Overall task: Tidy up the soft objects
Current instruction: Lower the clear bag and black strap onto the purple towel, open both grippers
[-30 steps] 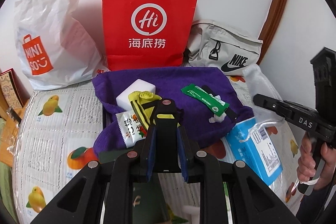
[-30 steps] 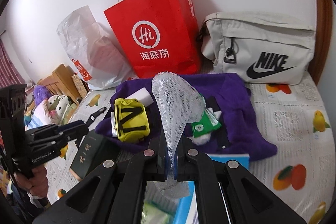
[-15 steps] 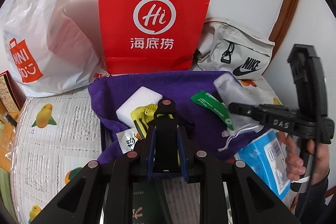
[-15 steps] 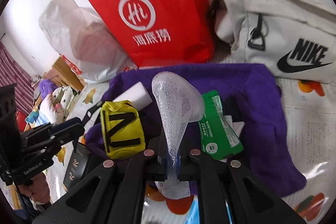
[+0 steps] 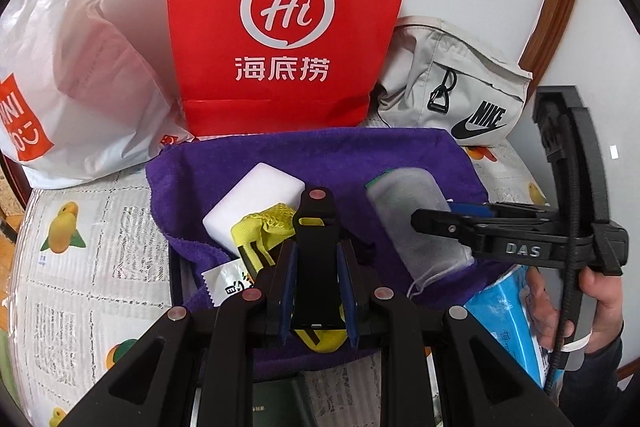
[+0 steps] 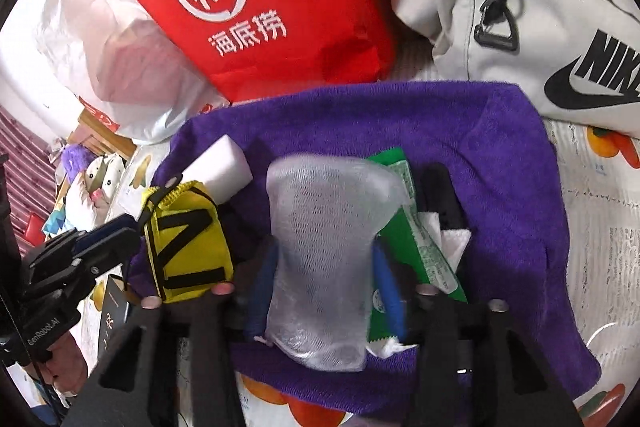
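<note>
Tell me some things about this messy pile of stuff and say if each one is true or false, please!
1. The red paper bag stands behind the purple towel. True.
2. The white mesh pouch lies between the right gripper's blue pads, whose jaws are opening. True.
3. The yellow pouch with black stripes lies on the grey Nike bag. False: it lies on the purple towel, away from that bag.
4. The white foam block sits inside the red paper bag. False: it lies on the towel, beside the yellow pouch.
5. A green packet lies to the right of the mesh pouch. True.
</note>
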`<action>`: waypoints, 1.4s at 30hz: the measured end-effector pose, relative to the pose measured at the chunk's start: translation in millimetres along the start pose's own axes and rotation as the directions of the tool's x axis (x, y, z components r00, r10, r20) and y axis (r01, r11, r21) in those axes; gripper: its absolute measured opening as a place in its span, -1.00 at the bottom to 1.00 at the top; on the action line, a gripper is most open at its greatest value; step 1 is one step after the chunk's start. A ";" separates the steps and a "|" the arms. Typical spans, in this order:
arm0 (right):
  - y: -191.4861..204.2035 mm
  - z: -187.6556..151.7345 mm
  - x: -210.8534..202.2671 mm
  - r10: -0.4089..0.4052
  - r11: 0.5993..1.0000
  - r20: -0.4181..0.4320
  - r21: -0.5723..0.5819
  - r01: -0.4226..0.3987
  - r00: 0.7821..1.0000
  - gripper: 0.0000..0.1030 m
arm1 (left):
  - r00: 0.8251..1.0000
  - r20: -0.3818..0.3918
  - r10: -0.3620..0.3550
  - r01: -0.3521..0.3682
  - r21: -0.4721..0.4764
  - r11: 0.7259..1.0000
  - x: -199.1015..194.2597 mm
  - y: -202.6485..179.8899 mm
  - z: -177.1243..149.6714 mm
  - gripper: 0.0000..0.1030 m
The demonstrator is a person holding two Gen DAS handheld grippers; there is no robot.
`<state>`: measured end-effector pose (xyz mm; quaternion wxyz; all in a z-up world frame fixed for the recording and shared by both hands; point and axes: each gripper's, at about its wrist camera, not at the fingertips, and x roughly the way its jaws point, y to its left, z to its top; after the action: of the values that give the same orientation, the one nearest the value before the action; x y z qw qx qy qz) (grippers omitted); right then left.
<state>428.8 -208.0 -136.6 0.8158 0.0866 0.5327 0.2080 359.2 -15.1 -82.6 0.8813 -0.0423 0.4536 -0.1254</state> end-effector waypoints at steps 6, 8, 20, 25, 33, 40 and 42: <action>-4.4 2.8 -13.2 0.000 1.000 0.034 -0.002 0.000 0.999 0.16 | 1.000 -0.012 -0.016 0.016 0.009 1.000 10.3 -7.7 4.3 -0.62; -6.2 4.2 -19.7 -0.005 1.000 0.045 0.000 0.005 0.999 0.16 | 1.000 -0.018 -0.020 0.020 0.017 1.000 15.6 -12.7 5.8 -0.62; -0.7 5.5 -66.5 -0.099 0.990 0.160 -0.083 0.113 0.982 0.21 | 0.999 -0.049 -0.018 0.019 0.021 1.000 42.9 -23.3 9.1 -0.62; 3.7 3.7 -72.5 -0.108 0.986 0.171 -0.104 0.127 0.979 0.22 | 0.998 -0.053 0.015 -0.015 0.012 1.000 45.7 -21.5 8.7 -0.61; 18.8 -17.1 -81.9 -0.144 0.977 0.175 -0.131 0.168 0.974 0.22 | 0.999 -0.040 0.006 -0.007 -0.007 1.000 25.6 -16.8 7.2 -0.46; 36.1 -68.2 -102.0 -0.122 0.979 0.169 -0.143 0.147 0.978 0.22 | 1.000 -0.007 0.016 -0.016 -0.030 0.999 -15.6 -8.9 -8.0 -0.35; 40.1 -85.7 -103.9 -0.107 0.985 0.156 -0.121 0.126 0.982 0.22 | 1.000 0.001 0.014 -0.014 -0.046 0.999 -26.5 -5.5 -15.2 -0.34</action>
<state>305.5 -223.7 -71.2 0.8680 0.0170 0.4598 0.1870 331.1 -13.0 -69.6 0.8814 -0.0594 0.4559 -0.1085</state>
